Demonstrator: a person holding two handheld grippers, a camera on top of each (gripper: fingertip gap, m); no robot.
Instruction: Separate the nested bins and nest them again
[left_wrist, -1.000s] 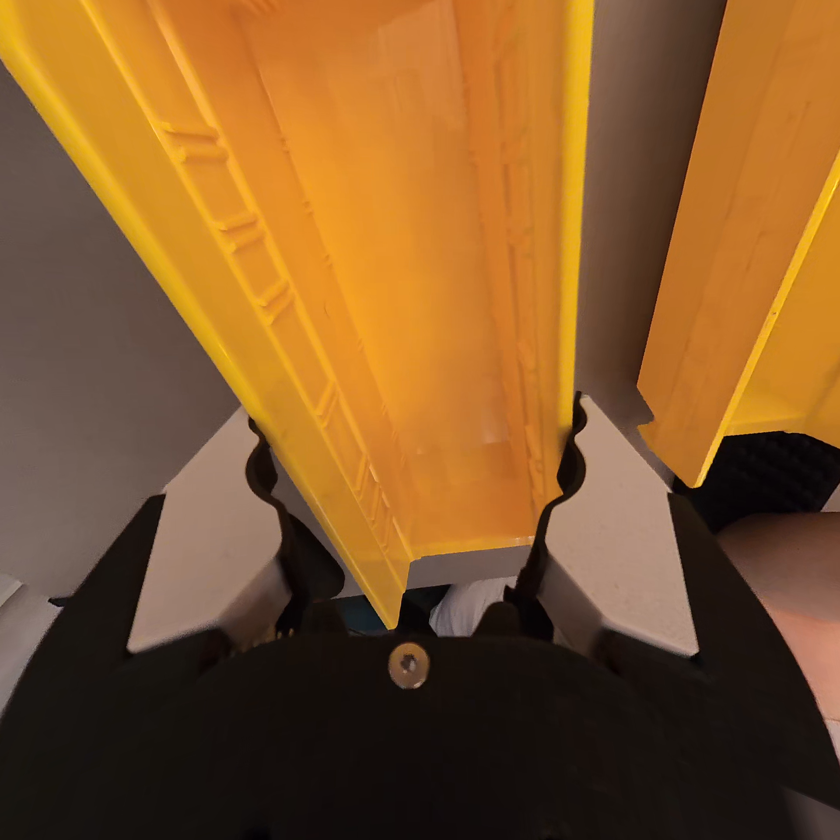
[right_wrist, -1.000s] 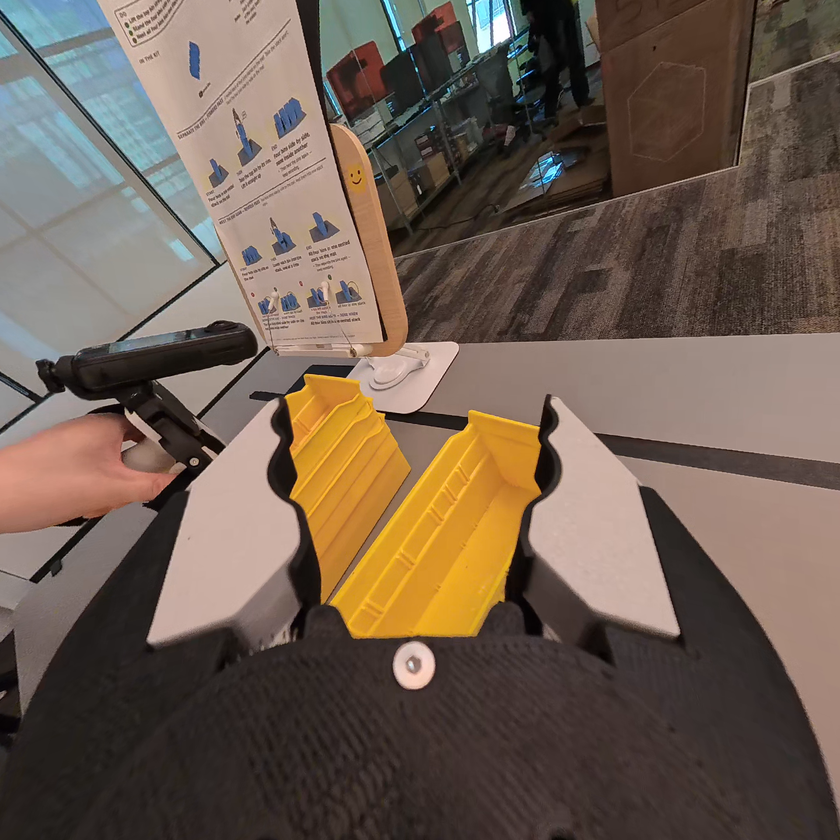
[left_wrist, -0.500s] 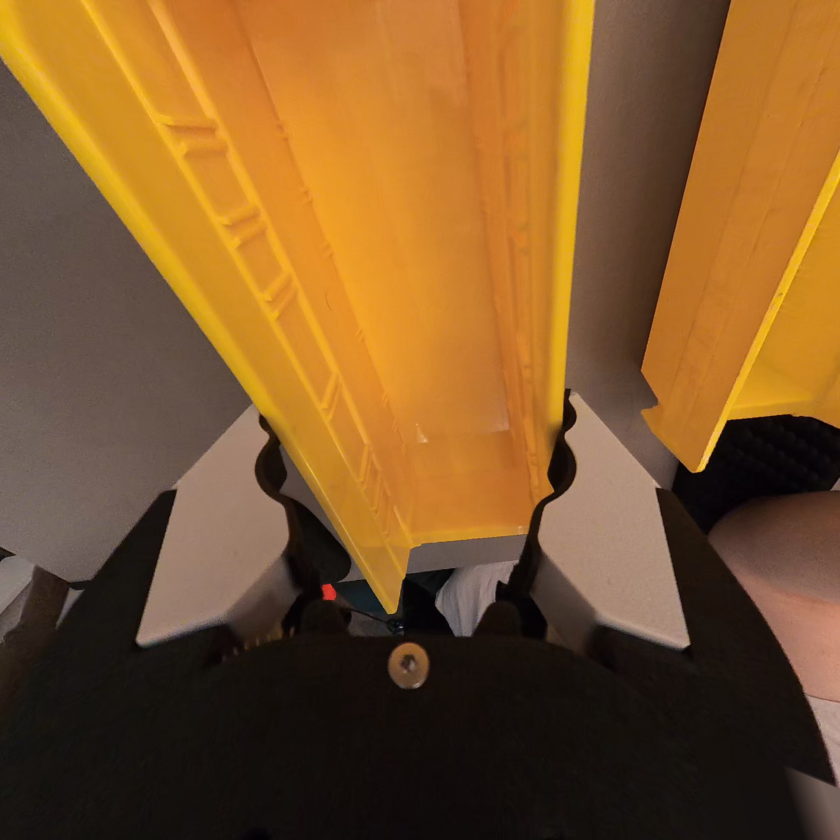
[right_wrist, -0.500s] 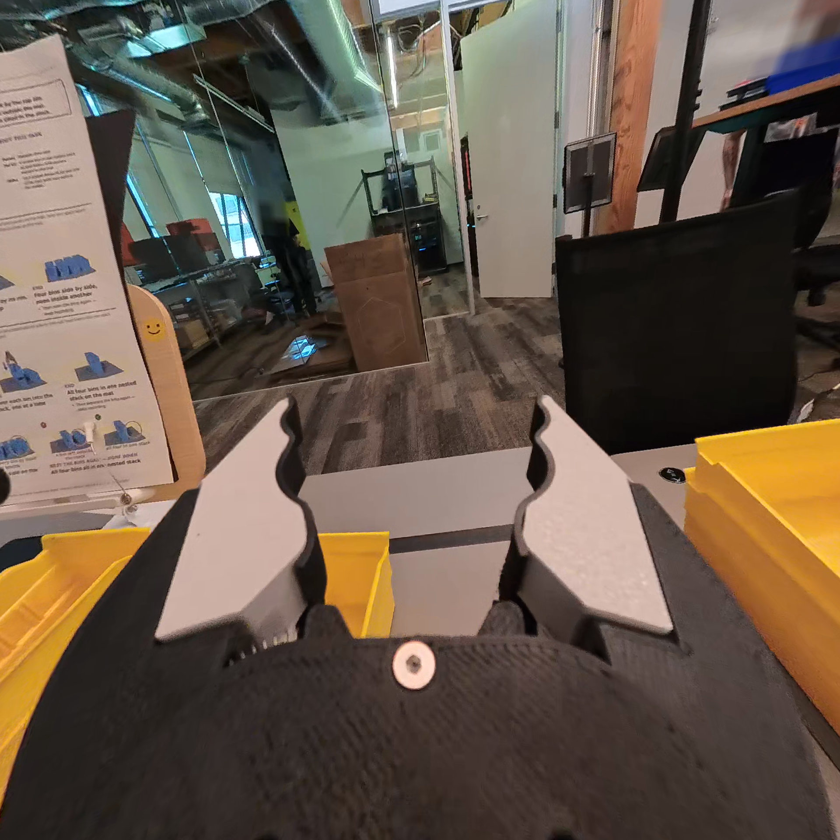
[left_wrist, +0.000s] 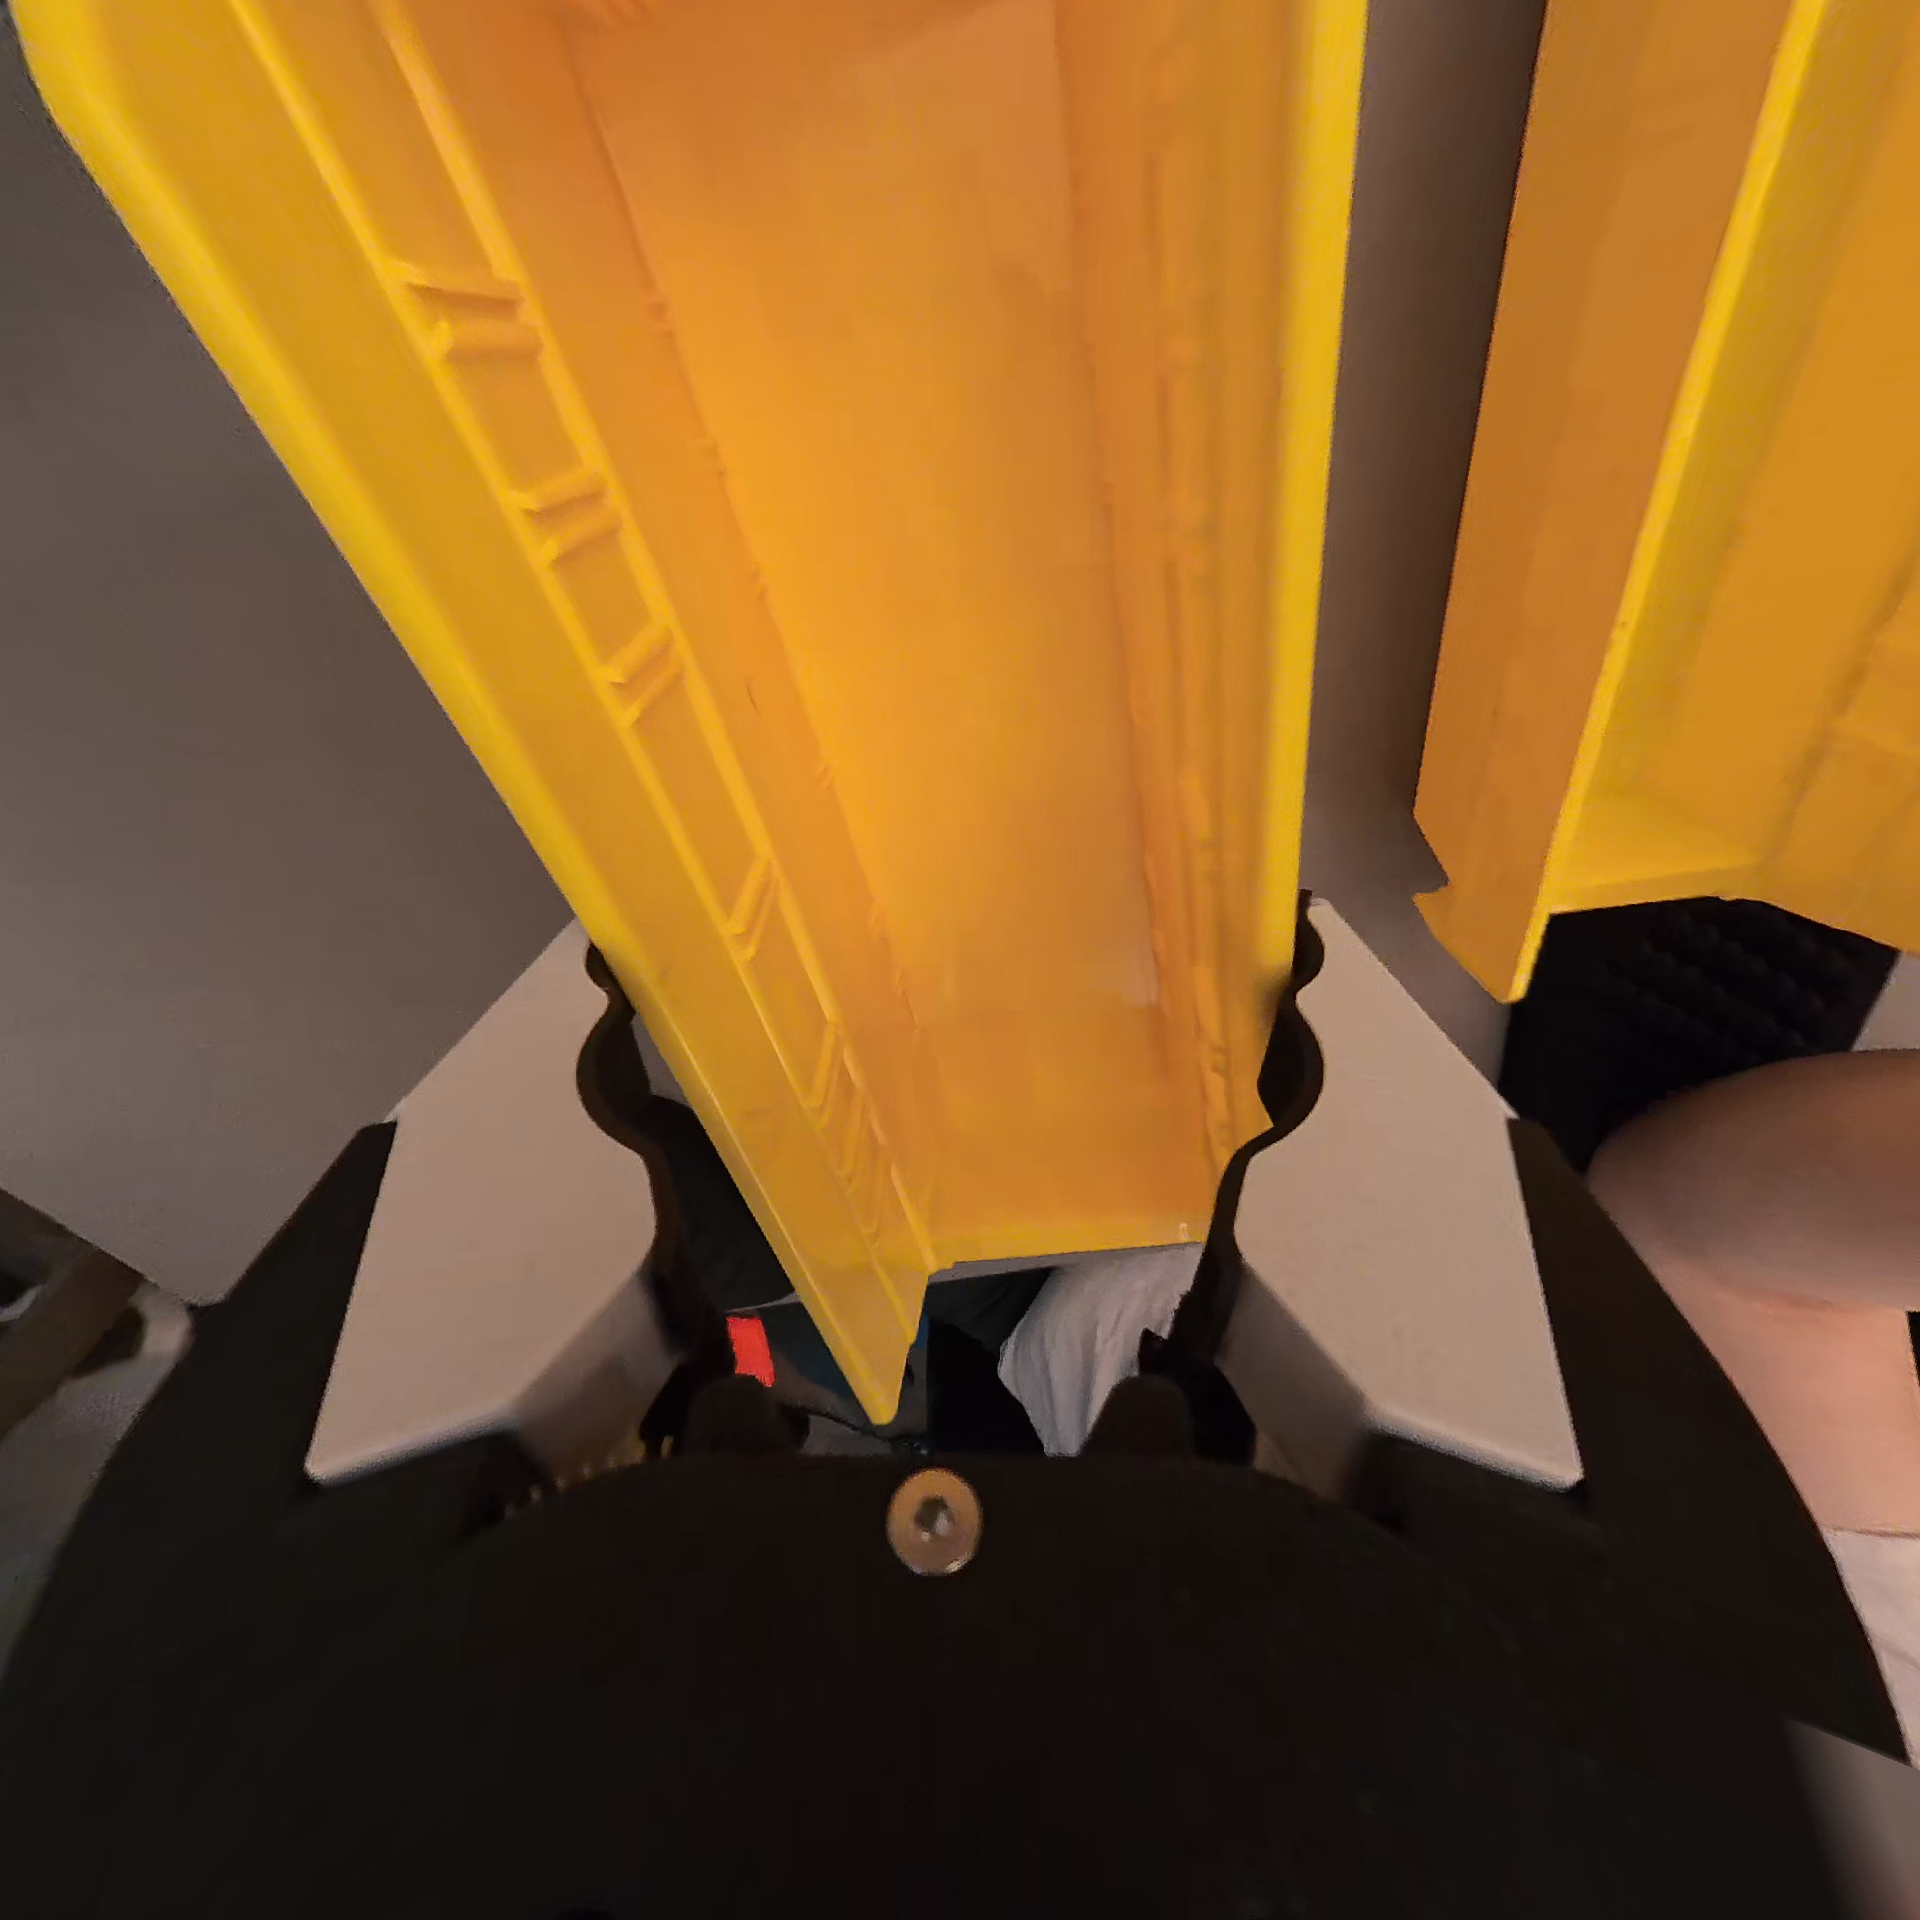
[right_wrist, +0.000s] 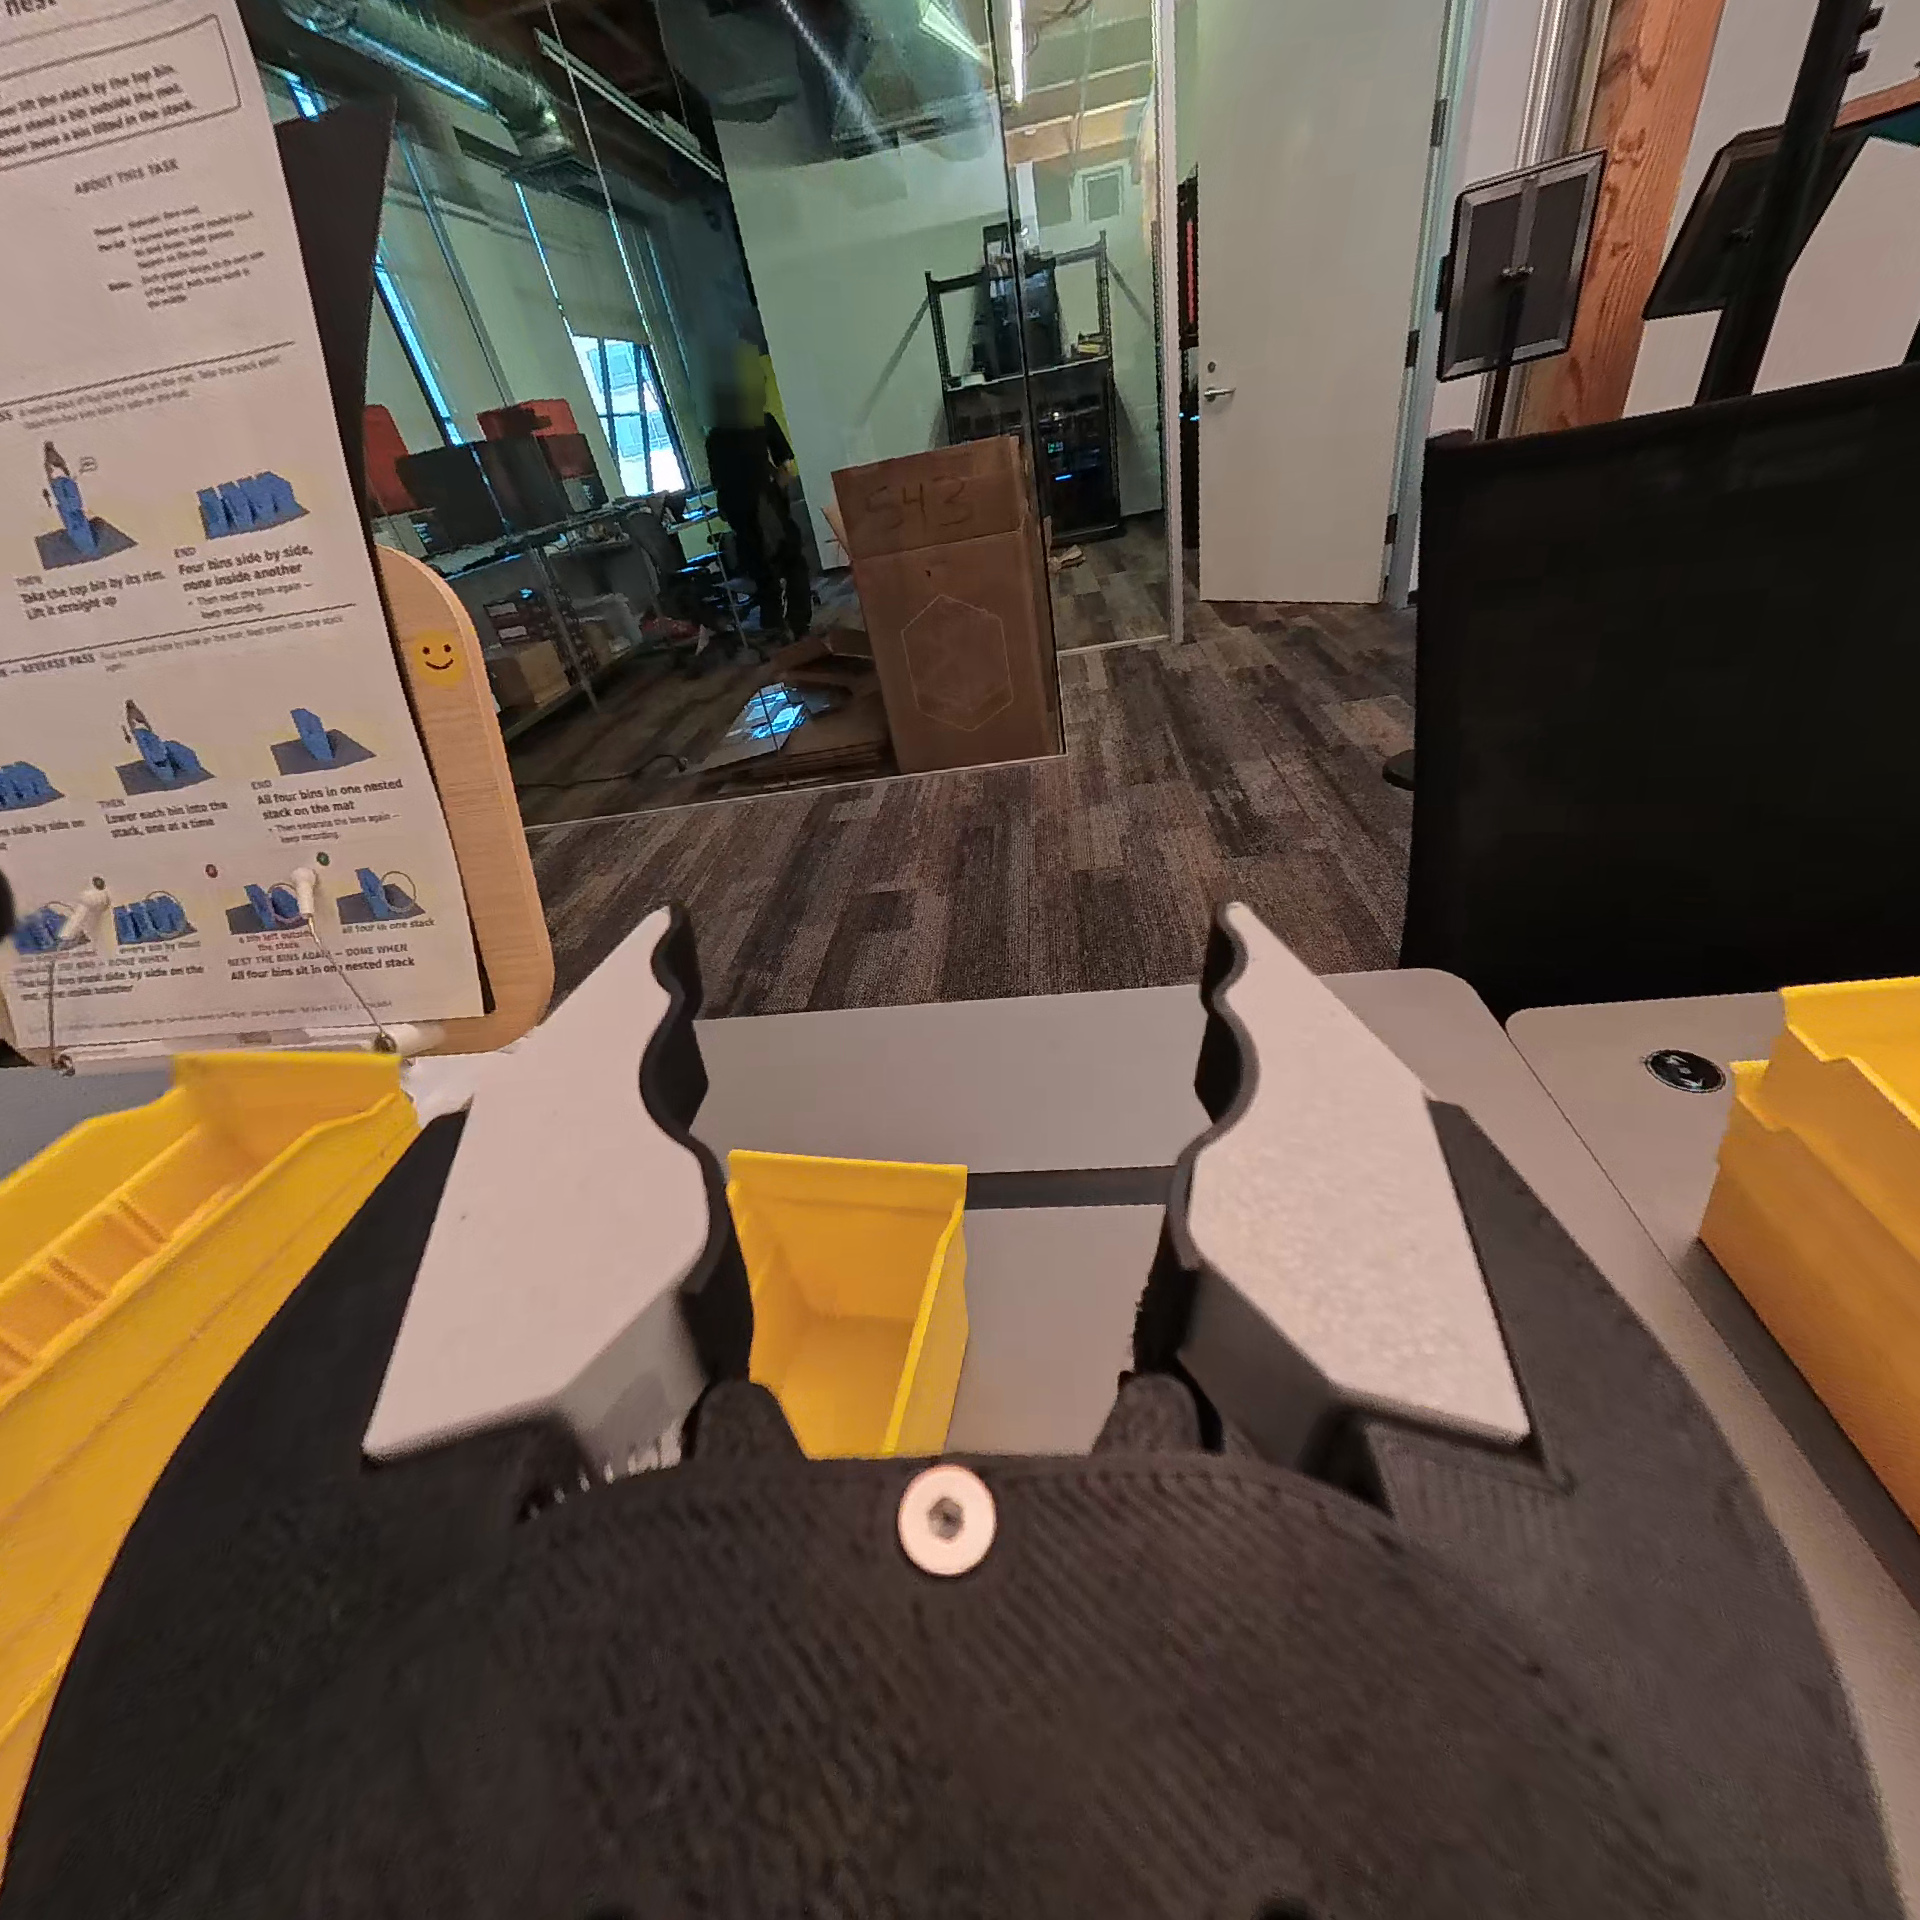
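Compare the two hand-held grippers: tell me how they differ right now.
The left hand-held gripper straddles a yellow bin, its fingers against the bin's sides; the right hand-held gripper has only air between its tips. The left looks steeply down at the bin; the right looks level across the grey table. Both have grey fingers with wavy black pads.

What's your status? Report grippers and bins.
Left gripper clamped across bin. Right gripper open, empty. Other bins spread on table. Path clear.

Instruction sheet (right_wrist: 197, 582) on wooden stand (right_wrist: 468, 790), cardboard box (right_wrist: 956, 613) behind glass wall, black chair (right_wrist: 1662, 686), white door (right_wrist: 1299, 343)
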